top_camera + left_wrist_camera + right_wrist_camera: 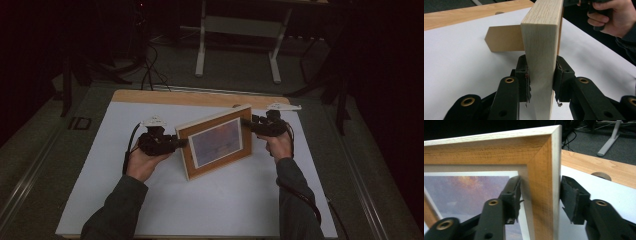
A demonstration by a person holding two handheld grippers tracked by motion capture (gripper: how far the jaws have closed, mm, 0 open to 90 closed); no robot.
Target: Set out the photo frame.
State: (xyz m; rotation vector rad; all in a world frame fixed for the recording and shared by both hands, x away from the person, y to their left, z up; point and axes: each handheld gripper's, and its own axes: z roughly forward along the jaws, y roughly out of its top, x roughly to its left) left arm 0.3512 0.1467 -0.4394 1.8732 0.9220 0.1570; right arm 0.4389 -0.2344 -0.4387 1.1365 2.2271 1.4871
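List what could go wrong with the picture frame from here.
1. The left gripper clamps only the frame's narrow side edge; if it slips, the frame could tip.
2. In the right gripper view, the right gripper straddles the other edge with a gap at one pad, so it may give little support.
3. The back stand sits on the smooth white sheet and could slide.

Wooden table (150, 96), white sheet (225, 200), picture frame (216, 141)

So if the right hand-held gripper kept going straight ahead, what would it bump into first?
The wooden picture frame. Its side rail already sits between the right hand-held gripper jaws, so it would likely run into that edge.
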